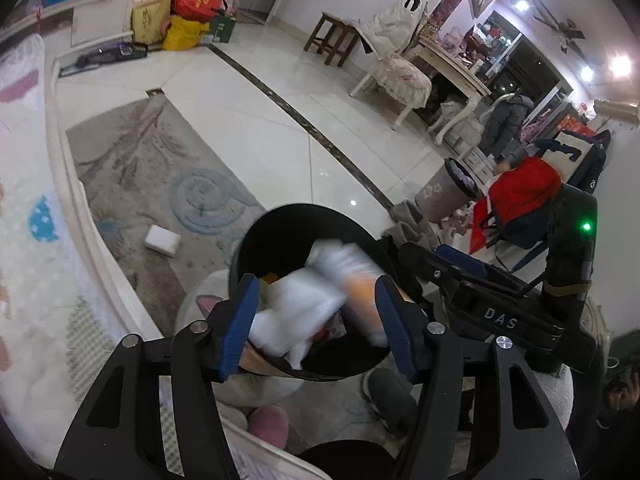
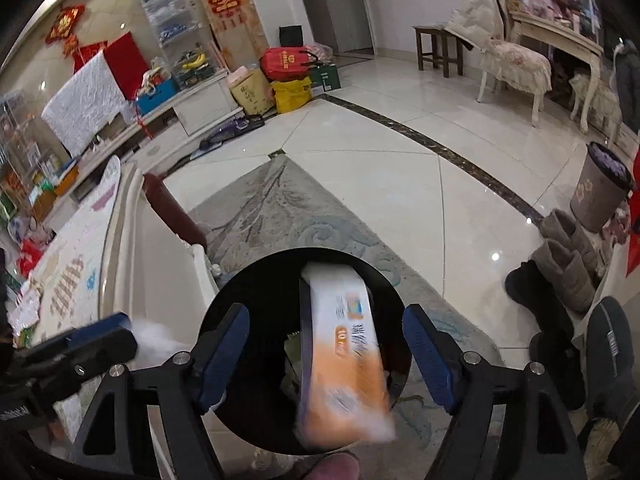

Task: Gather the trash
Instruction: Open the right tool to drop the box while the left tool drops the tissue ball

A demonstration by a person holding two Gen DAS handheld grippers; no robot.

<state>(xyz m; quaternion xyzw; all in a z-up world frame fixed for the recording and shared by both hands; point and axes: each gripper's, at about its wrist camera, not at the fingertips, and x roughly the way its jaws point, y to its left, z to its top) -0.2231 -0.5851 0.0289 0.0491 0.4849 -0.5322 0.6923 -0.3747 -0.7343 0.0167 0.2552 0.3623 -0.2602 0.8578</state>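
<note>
Orange-and-white, the soft plastic pack of tissues (image 2: 344, 356) is blurred above the mouth of the round black plastic bin (image 2: 224, 332), between the pads of the right claw (image 2: 326, 354) but touching neither; those jaws stand wide apart. From the left wrist view the same pack (image 1: 356, 280) lies over the bin's (image 1: 280, 224) opening beside a blurred white crumpled wrapper or bag (image 1: 296, 312), which sits between the blue pads of the left claw (image 1: 316, 326). That claw is also parted, and its pads do not press on the wrapper. Inside the bin more white scraps and something pale orange can be made out, too smeared to name.

Under the bin lies a grey patterned rug with pale blue swirls (image 1: 160, 168), and on it, apart from the bin, rests a small white flat block (image 1: 163, 241). A cream-framed piece of furniture with a white quilted cover (image 1: 36, 264) runs along the left. Beyond the rug spreads a glossy white tiled floor (image 2: 380, 152) crossed by a dark inlaid stripe. Near the right edge stands a second container, a grey fabric-look bin with a pale pattern (image 2: 598, 188), lined and holding something light; grey fuzzy boots (image 2: 568, 256) stand just beside it. A red backpack (image 1: 520, 196) sits near that bin. Against the far wall are a red bag and a yellow bag (image 2: 290, 94), a dark wooden stool (image 2: 438, 50), and a cream chair with a floral seat (image 2: 516, 66).
</note>
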